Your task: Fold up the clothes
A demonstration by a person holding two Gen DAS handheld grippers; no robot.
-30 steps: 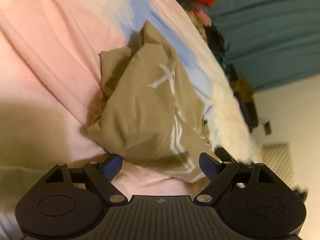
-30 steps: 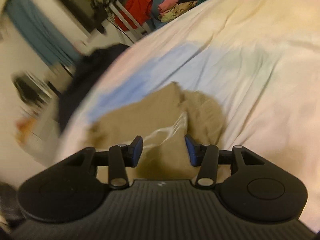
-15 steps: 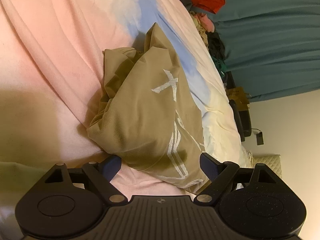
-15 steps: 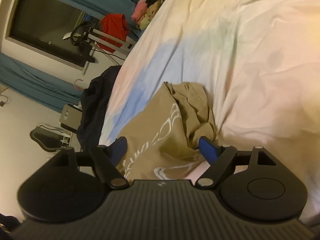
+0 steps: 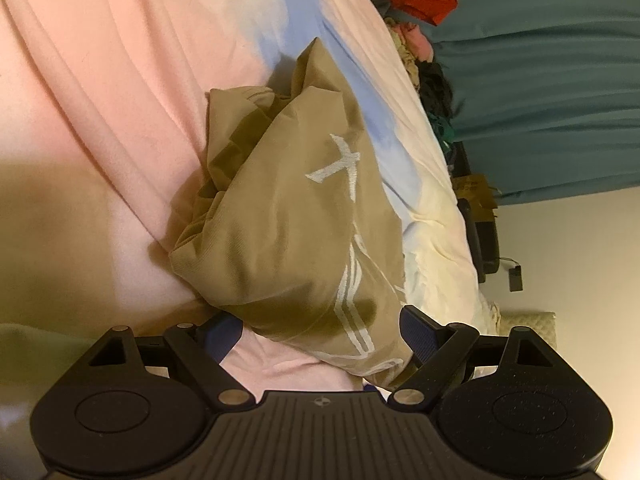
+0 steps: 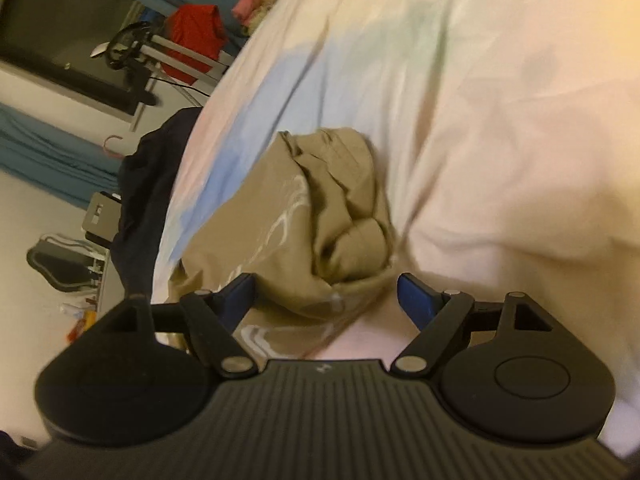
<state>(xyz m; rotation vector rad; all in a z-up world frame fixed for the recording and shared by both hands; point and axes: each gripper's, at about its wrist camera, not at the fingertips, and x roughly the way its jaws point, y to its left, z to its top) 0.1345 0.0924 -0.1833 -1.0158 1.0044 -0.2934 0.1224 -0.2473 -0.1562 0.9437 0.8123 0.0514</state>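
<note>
Tan cloth fills the space right in front of both tools. It is a tan shirt (image 5: 288,232) with white lines printed on it, and it lies in a soft bunched heap on the bed (image 5: 100,92), closer to the bed's edge where the floor begins than to its middle.

Nearest in the left view, the left gripper (image 5: 320,330) has its jaws spread wide, with the near end of the shirt lying between them. Nothing is pinched. In the right view, which is a bit blurry, the right gripper (image 6: 326,296) also has its jaws spread, and the crumpled end of the shirt sits between them, loose.

The shirt looks far from folded, so the next job is likely to grab it and spread it flat. To do that well, each tool should close on just one layer near an edge or corner, not on the thick lump. Then pull the two ends gently apart and lay it smooth.

Farther off, past the bed's edge, are blue curtains (image 5: 540,80) and red clothing (image 6: 196,36).
</note>
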